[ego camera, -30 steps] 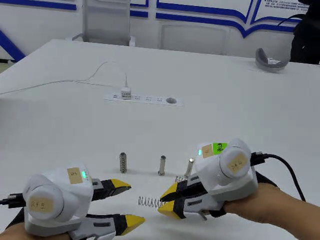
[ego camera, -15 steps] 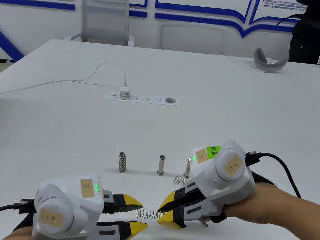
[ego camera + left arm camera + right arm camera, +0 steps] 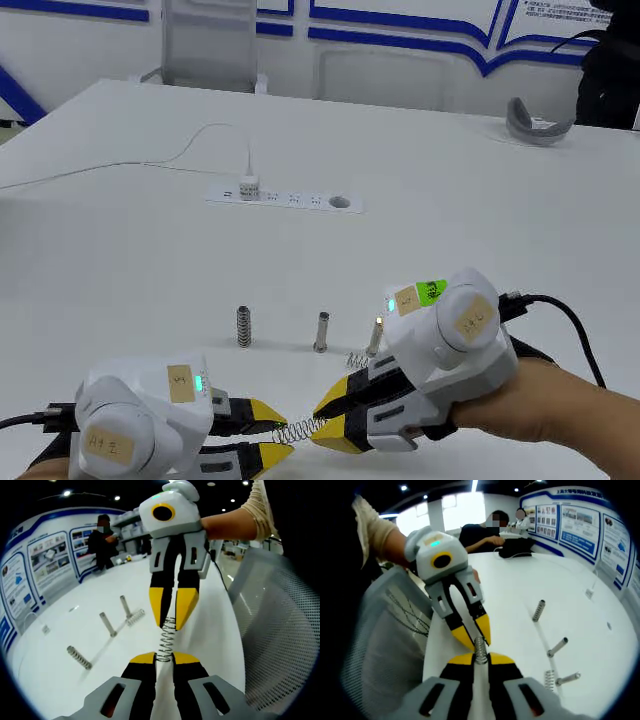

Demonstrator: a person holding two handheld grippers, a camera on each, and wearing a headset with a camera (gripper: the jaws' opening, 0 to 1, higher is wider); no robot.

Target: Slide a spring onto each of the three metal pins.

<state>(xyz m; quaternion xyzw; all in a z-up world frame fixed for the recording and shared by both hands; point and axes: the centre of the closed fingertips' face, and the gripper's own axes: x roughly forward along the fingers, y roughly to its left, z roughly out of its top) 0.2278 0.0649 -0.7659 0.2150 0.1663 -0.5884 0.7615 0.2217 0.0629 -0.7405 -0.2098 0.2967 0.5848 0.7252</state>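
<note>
The left tongs have come in and nipped shut on one end of the thin coiled steel spring; the right tongs clamp the other; it spans between them, seemingly ready for the bare grey metal pin just beyond.

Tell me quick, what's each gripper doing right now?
Left gripper: shut on one end of the spring.
Right gripper: shut on the spring's other end.

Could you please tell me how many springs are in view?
3. An upright spring stands at far left; a loose spring lies on the table beside the right pin; a third spring is gripped between the left gripper and right gripper.
</note>
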